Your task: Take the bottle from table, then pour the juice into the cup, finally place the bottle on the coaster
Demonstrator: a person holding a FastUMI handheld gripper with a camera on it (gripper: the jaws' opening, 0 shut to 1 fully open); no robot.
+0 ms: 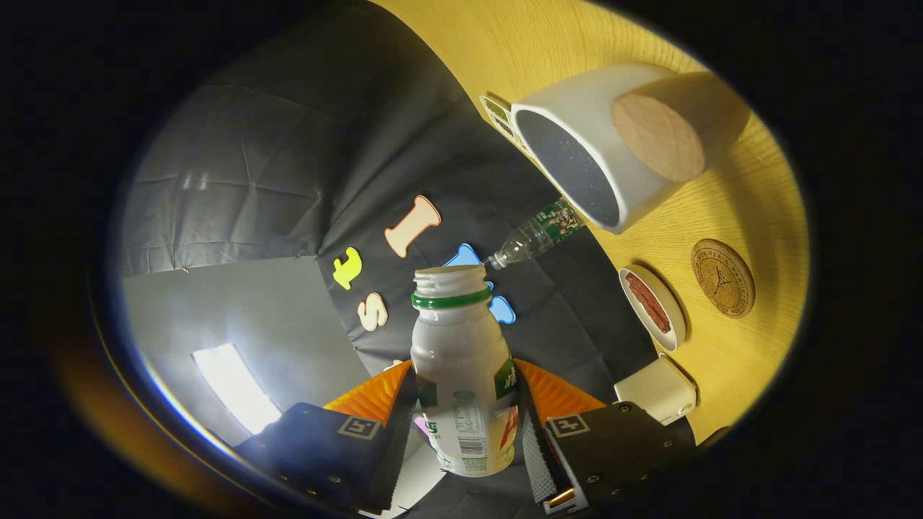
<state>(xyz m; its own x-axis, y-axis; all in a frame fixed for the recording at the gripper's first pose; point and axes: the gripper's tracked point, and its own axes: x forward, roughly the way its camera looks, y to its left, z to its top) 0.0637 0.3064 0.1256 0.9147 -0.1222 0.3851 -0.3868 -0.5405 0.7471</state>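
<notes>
My gripper (465, 404) is shut on a white juice bottle (461, 367) with a green neck ring and no cap; both fingers press on its sides. The whole view is rolled, so the bottle is tipped and the wooden table (750, 360) stands along one side. The bottle's open mouth (448, 274) points out ahead of the fingers. Beyond it and to the side is the white cup (598, 151), with a cork patch on its wall and its dark inside facing the bottle. The round cork coaster (722, 277) lies on the table below the cup.
A clear plastic bottle (537, 234) lies by the cup's rim. A small white dish (652, 306) with something red in it sits beside the coaster. A white box (656, 389) rests near the right finger. Dark cloth wall and a lit grey ceiling lie behind.
</notes>
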